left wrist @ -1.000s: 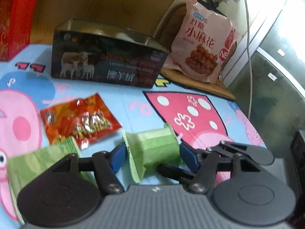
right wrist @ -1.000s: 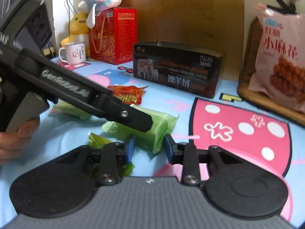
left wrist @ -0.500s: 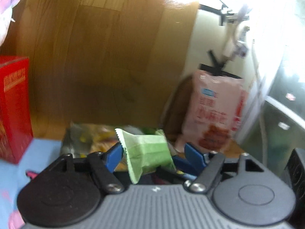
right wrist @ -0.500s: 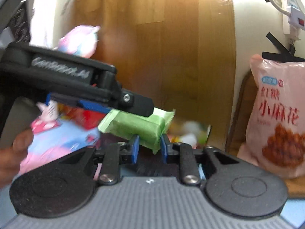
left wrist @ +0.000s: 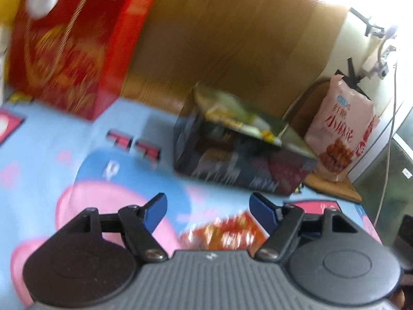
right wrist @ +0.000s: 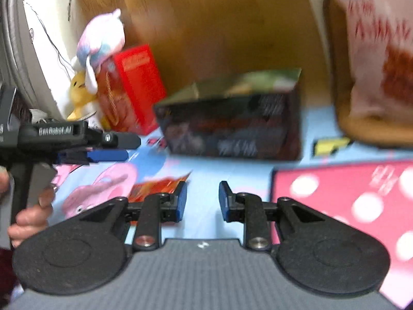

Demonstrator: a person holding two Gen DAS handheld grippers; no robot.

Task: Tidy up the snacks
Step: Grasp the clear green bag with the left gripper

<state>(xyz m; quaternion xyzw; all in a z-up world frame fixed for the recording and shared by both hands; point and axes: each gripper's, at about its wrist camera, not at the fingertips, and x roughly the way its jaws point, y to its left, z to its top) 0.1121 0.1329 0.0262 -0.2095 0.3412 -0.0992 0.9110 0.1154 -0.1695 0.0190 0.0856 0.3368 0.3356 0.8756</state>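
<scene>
The left gripper [left wrist: 207, 210] stood with its blue pads well apart and nothing between them; its jaws had just been opening, and the green packet they carried half a second before was gone from them. The right gripper [right wrist: 201, 197] was narrower, with a modest gap between its pads, and it too was empty, though it had pinched the same green packet shortly before.

Ahead of both grippers sat the dark open-topped cardboard box [left wrist: 240, 155]; pale yellow and green wrappers showed inside it, so that packet had most likely gone in, and this part of the job looked done. Left to do, as I judged it: the shiny red-orange snack packet [left wrist: 224, 235] lay on the pink-and-blue cartoon tablecloth [left wrist: 77, 165] just below the left gripper's pads, and in the right wrist view [right wrist: 157, 187] just left of the left pad; it looked like the next item.

Both views were smeared by motion; the box's print and contents could not be read, and which wrapper inside was the green one could not be told. The red-orange packet was partly covered by each gripper's body; whether other loose snacks lay nearer the person, below the frames, could not be seen.
</scene>
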